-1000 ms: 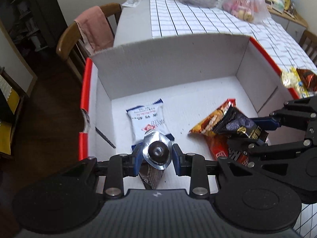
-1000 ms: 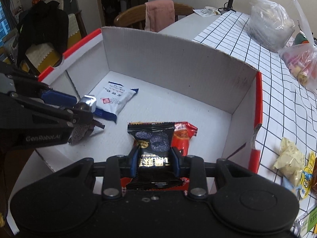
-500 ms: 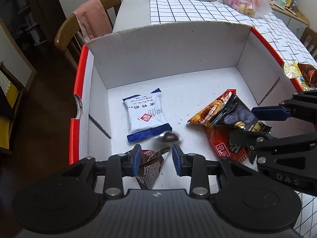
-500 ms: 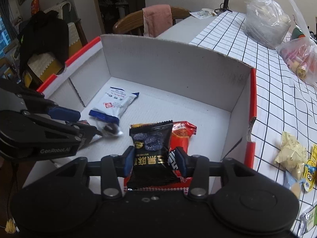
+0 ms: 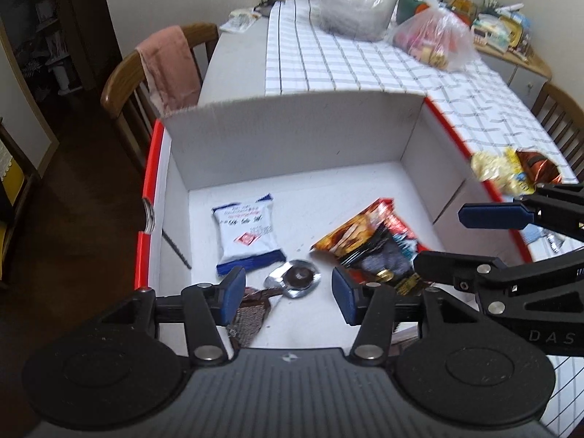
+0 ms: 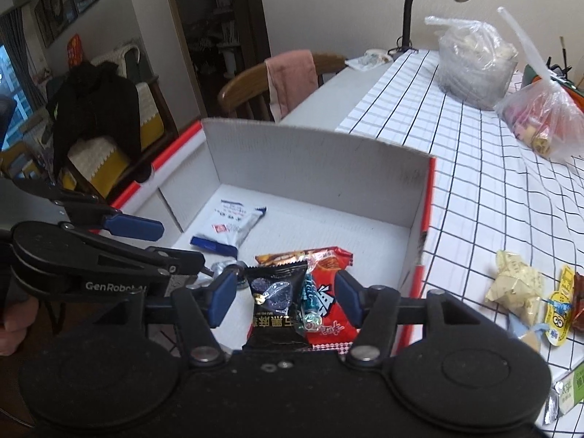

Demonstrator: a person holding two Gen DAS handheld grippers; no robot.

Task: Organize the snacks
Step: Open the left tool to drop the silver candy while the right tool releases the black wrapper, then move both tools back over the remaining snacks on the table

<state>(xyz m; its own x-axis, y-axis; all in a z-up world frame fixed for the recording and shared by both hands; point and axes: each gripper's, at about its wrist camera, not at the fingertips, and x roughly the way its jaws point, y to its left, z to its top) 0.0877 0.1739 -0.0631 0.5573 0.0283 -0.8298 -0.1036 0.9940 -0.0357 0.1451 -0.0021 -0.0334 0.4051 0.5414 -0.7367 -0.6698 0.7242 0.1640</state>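
We hold both grippers spread wide over the white cardboard box (image 5: 292, 138): the silver foil snack (image 5: 296, 278) lies on the box floor between the left gripper (image 5: 288, 292) fingers, the black snack packet (image 6: 277, 303) between the right gripper (image 6: 283, 301) fingers, neither gripped.

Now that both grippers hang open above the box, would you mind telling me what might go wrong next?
1. The left gripper and right gripper sit close together over the box, so they may collide on withdrawal.
2. The black packet lies piled on the red packet and may slide.
3. Snacks on the tablecloth near the table edge could be knocked off.
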